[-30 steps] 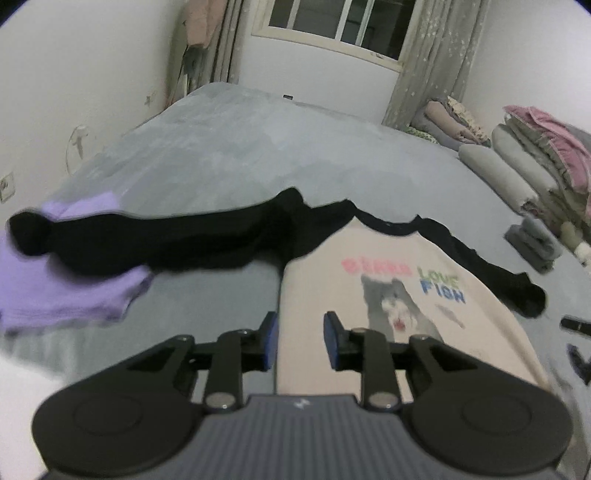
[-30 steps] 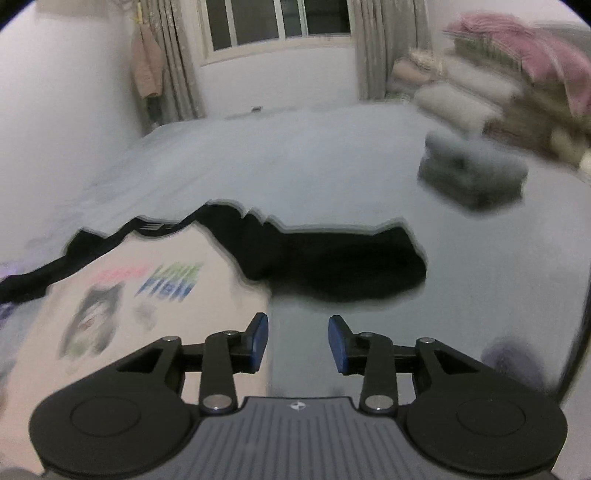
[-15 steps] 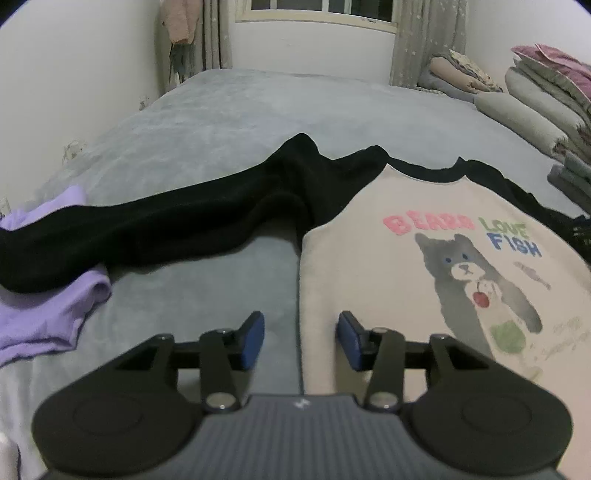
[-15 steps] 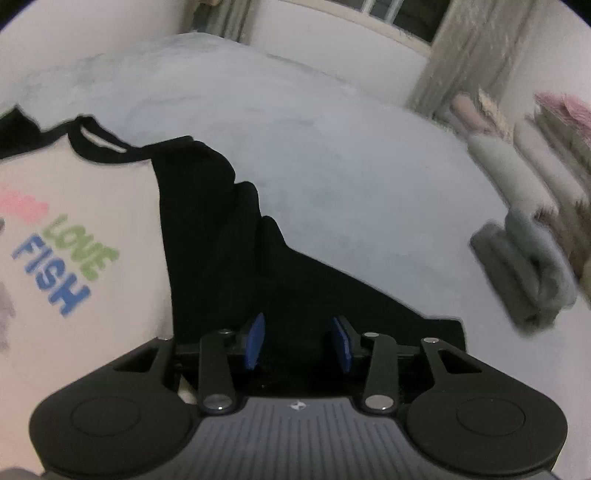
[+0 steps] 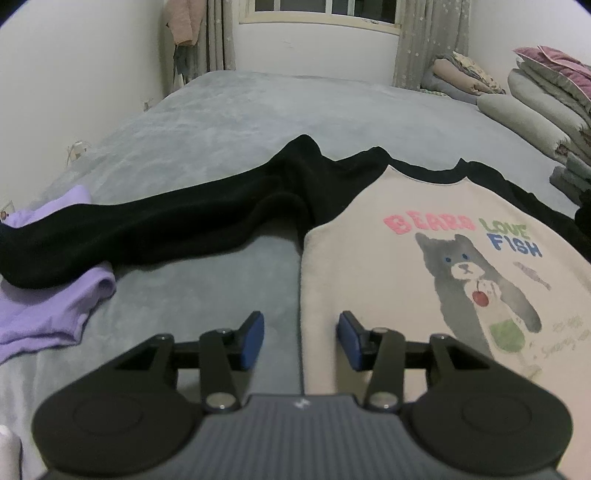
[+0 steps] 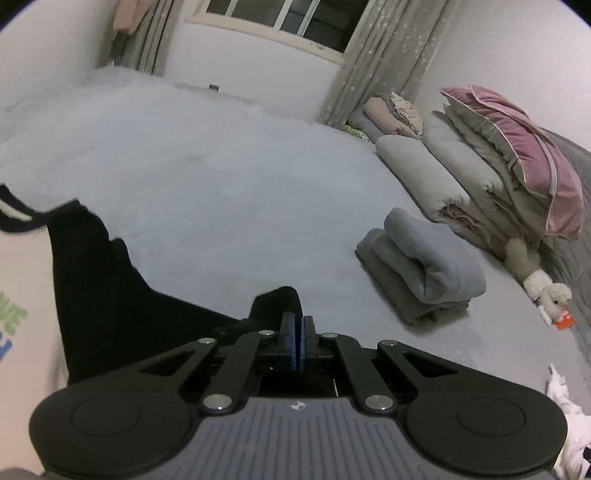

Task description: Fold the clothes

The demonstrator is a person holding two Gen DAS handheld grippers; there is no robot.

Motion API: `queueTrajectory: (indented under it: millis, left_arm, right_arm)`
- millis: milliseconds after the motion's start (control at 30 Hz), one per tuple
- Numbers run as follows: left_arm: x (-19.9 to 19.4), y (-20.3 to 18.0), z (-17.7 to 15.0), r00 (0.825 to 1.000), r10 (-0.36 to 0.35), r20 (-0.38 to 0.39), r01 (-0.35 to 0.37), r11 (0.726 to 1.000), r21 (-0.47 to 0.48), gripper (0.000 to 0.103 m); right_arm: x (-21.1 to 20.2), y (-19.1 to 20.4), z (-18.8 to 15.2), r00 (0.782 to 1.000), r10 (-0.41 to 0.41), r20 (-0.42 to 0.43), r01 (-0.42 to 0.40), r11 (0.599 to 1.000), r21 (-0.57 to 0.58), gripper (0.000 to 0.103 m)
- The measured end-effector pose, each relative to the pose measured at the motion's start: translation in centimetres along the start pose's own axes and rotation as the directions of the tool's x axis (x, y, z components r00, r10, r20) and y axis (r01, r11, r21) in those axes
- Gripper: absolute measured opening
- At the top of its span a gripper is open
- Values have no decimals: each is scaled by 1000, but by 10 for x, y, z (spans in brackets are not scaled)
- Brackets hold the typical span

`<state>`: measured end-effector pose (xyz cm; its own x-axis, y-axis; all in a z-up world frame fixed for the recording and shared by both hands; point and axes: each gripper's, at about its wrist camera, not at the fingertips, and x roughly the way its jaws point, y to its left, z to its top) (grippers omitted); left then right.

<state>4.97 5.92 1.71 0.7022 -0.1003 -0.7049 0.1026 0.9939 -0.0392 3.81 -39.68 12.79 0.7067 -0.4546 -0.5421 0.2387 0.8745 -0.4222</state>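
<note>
A cream shirt [image 5: 424, 258] with black sleeves lies flat on the grey bed [image 5: 240, 122], front up, showing a grey bear and the words "BEARS LOVE FISH". Its left sleeve [image 5: 155, 229] stretches out to the left across the bed, and the cuff end rests on top of a purple garment [image 5: 48, 317] at the near left edge.

The left gripper [image 5: 301, 341] hangs low over the shirt's left side seam, fingers spread wide and holding nothing. One blue pad [image 5: 253, 339] sits over bare bedding, the other over the cream cloth, with the shirt's edge running between them.

The right gripper [image 6: 297, 341] is down at the end of the right sleeve [image 6: 110, 295], its blue pads [image 6: 291, 341] pressed together on the black cuff, a small hump of which rises just beyond the fingertips. The sleeve runs left from there to the shirt's shoulder at the left edge of the right wrist view.

To the right of that gripper, well apart from the sleeve, lies a folded grey blanket [image 6: 421, 269]. Beyond it, along the right side of the bed, pillows and quilts [image 6: 498, 173] are stacked, a pink one on top, with a small plush toy [image 6: 546, 291] at the near end. At the far wall a window [image 5: 325, 11] is framed by curtains.
</note>
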Motion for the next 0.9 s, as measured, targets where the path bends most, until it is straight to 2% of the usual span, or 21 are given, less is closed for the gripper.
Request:
queueTrajectory:
  millis: [133, 233, 267, 367, 500, 567, 633, 667, 700, 733, 767, 833, 867, 900]
  left_arm:
    - [0, 0, 1, 1000, -1, -1, 1, 1000, -6, 42]
    - [0, -2, 0, 1000, 1, 0, -1, 1000, -6, 42]
    - [0, -2, 0, 1000, 2, 0, -2, 1000, -6, 42]
    - [0, -3, 0, 1000, 2, -1, -2, 1000, -8, 42]
    - [-1, -4, 0, 1000, 2, -1, -2, 1000, -6, 43]
    - [-1, -5, 0, 1000, 1, -1, -1, 1000, -4, 44]
    - [-2, -5, -1, 1000, -2, 0, 2, 1000, 0, 44]
    - [-2, -6, -1, 1000, -3, 0, 3, 1000, 2, 44]
    - [-2, -6, -1, 1000, -4, 1, 4, 1000, 3, 44]
    - [-3, -6, -2, 1000, -5, 1, 5, 1000, 5, 44]
    - [-3, -7, -2, 1000, -6, 1, 6, 1000, 7, 44]
    - [-4, -7, -3, 1000, -8, 2, 8, 1000, 11, 45]
    - [-4, -8, -3, 1000, -9, 3, 9, 1000, 13, 45]
    - [-4, -8, -3, 1000, -11, 3, 11, 1000, 15, 45]
  right_arm:
    - [-11, -21, 27, 992, -124, 31, 124, 992, 9, 1]
    - [-19, -37, 46, 975, -217, 51, 216, 976, 18, 1]
    - [-19, -49, 49, 966, -256, 35, 256, 967, 10, 1]
    - [-20, -84, 57, 928, -373, -13, 373, 928, -19, 0]
    - [-21, -131, 68, 852, -518, -71, 515, 855, -65, 0]
    - [-18, -141, 63, 846, -526, -87, 519, 850, -92, 0]
    - [-19, -127, 57, 930, -353, -105, 350, 936, -49, 0]
    - [-19, -120, 53, 959, -261, -111, 259, 965, -26, 0]
    - [-19, -113, 50, 979, -166, -115, 167, 986, -3, 0]
    - [-19, -106, 46, 991, -72, -116, 75, 997, 23, 7]
    - [-16, -92, 43, 994, 1, -114, 8, 997, 77, 25]
    - [-4, -62, 34, 986, 107, -129, -89, 987, 136, 50]
    - [3, -47, 29, 978, 156, -137, -133, 978, 163, 54]
    - [14, -36, 23, 971, 162, -175, -136, 979, 152, 54]
